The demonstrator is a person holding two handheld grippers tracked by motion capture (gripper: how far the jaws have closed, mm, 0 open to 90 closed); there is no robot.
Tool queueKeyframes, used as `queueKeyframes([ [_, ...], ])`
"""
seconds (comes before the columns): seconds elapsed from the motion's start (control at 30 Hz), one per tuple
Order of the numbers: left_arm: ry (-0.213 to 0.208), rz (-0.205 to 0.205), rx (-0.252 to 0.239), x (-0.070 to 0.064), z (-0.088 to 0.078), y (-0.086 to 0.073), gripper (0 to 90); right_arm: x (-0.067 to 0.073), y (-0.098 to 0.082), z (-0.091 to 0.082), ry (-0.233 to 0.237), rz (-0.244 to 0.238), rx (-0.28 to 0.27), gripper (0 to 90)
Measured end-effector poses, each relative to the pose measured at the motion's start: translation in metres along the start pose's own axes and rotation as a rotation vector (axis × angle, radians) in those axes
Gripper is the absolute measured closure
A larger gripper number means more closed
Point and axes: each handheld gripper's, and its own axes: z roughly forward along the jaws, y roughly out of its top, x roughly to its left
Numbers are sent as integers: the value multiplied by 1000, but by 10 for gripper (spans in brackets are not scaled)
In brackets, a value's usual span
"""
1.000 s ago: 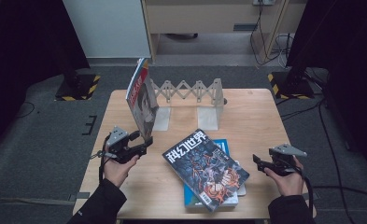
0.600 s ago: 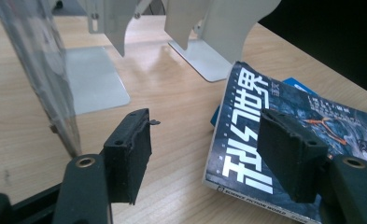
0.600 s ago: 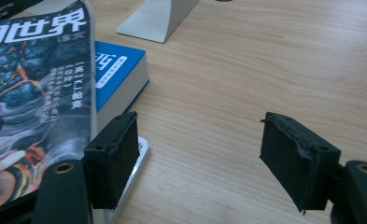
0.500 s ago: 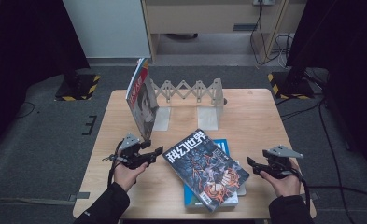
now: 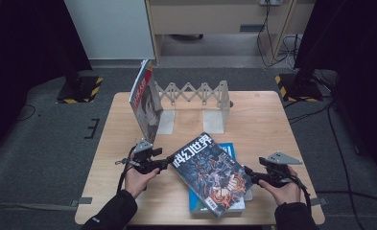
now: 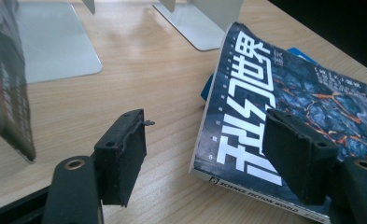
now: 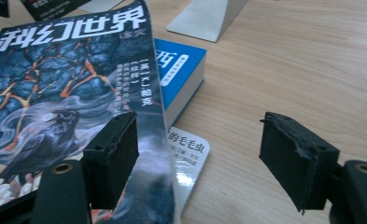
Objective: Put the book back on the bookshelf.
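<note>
Your left gripper [image 5: 169,162] sits low over the table [image 5: 267,120] at the spine corner of the dark magazine [image 5: 212,172]; its jaws have just been opening and stand released, one pad over bare wood, the other over the cover, nothing pinched. Your right gripper [image 5: 249,173] is at the magazine's opposite edge, jaws released, one pad above the cover and one over the table, not pressing. The magazine lies face up and askew on a blue book [image 5: 228,149], near the table's front edge, with a second magazine [image 5: 147,100] upright against the bookend rack [image 5: 195,93] behind.
</note>
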Motion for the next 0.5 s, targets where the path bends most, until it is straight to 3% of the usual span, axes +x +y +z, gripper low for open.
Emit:
queueKeyframes([
  [0.27, -24, -16, 45, 2, 13, -5, 281, 12, -2, 7, 45, 4, 11, 276],
  [0.37, -51, -42, 45, 2, 18, -6, 270, 16, -3, 10, 57, 4, 20, 275],
  [0.5, -69, -46, 47, 1, 22, -6, 264, 19, -4, 14, 64, -1, 32, 272],
])
